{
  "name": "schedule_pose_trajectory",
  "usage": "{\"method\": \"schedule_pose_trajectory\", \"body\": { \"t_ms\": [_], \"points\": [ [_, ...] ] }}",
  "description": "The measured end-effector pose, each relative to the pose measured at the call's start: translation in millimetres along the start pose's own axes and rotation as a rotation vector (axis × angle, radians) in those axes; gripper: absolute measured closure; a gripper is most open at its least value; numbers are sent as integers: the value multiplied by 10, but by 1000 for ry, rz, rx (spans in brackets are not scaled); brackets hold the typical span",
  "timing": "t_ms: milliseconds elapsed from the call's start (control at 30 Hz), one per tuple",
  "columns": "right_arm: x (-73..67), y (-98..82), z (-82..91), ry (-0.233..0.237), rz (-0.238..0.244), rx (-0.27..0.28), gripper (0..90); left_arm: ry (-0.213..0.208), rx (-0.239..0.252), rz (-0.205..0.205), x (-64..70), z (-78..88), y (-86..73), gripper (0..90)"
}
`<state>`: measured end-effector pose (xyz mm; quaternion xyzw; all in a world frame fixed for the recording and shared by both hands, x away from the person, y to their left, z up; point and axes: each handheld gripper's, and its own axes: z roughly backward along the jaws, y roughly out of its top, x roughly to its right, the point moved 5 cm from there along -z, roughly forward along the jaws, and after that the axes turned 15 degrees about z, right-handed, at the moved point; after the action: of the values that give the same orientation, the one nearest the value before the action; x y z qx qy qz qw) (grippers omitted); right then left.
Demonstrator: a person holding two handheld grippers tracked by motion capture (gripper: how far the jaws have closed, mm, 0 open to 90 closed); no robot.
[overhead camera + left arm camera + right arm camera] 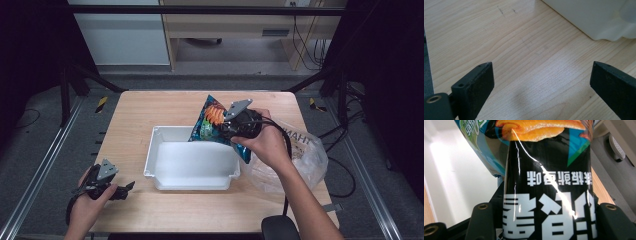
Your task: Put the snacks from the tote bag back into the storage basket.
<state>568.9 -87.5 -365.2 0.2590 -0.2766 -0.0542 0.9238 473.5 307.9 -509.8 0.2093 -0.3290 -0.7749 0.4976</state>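
A glossy snack bag in blue, black and orange hangs tilted over the right rear corner of a white plastic bin, off the table. My right gripper is shut on the bag; both jaws press its black printed panel from the sides. The left gripper rests low at the table's front left corner, held by a hand. Its jaws stand wide apart over bare wood, with nothing between them. A corner of the white bin shows ahead of it.
A clear crumpled plastic bag with printed letters lies on the table right of the bin, under my right forearm. The bin's inside looks bare. The wooden table ends close to the left gripper, with metal rails and dark floor beyond.
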Motion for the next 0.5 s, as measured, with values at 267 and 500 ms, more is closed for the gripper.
{"method": "schedule_pose_trajectory", "body": {
  "t_ms": [267, 500],
  "points": [
    [-34, 139, -86, 10, 19, 26, 423, 3, 1, 8, -23, 8, -7, 49],
    [-115, 236, -172, 36, 56, 17, 422, 0, 4, 6, -12, 8, -4, 50]
  ]
}}
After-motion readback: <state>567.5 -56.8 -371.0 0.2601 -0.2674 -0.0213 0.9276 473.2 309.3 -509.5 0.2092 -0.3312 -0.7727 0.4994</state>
